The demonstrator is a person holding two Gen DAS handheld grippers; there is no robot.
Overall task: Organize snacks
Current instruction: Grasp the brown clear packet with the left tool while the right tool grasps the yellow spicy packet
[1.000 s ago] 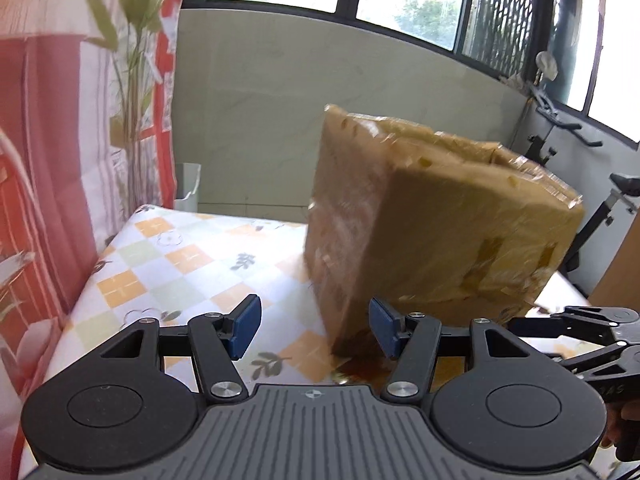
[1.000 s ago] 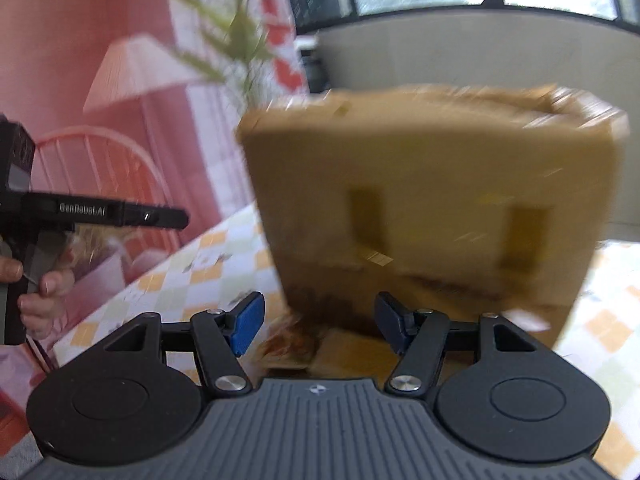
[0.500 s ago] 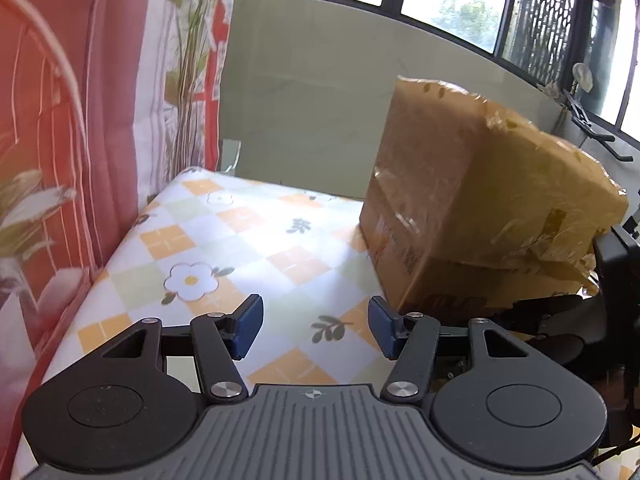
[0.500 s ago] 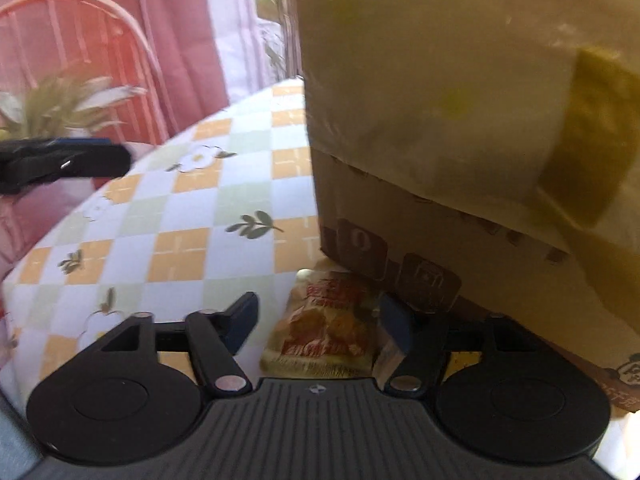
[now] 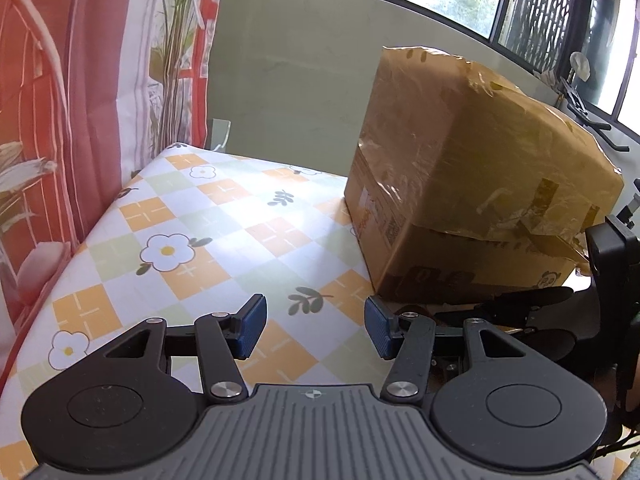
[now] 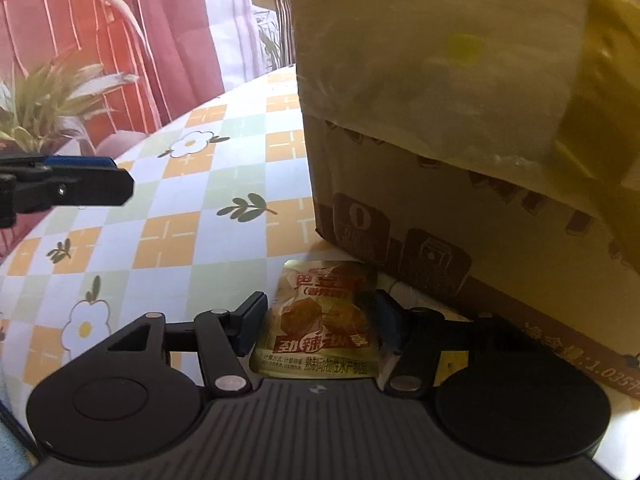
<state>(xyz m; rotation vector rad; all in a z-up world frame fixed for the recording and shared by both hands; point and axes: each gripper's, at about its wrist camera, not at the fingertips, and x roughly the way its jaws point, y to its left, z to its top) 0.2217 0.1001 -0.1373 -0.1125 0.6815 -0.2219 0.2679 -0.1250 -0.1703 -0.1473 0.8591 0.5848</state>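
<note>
Right gripper (image 6: 320, 326) fingers just closing on snack packet (image 6: 320, 320), packet lengthwise along fingers, toward box (image 6: 460, 120)

The cardboard box (image 5: 472, 184), wrapped in tape, occupies the right part of the table (image 5: 192, 240) and blocks passage there. To its left the checked tablecloth lies bare up to the curtain (image 5: 80, 100), giving open room. The left gripper (image 5: 314, 332) hangs over this stretch, nothing between its blades. At the box's near lower corner space is tight: a snack packet (image 6: 320, 324) lies against the box base (image 6: 440, 160), and the right gripper (image 6: 320, 326) straddles it, its right finger (image 6: 390, 326) just beside the box wall. Its jaws have just been closing.
</note>
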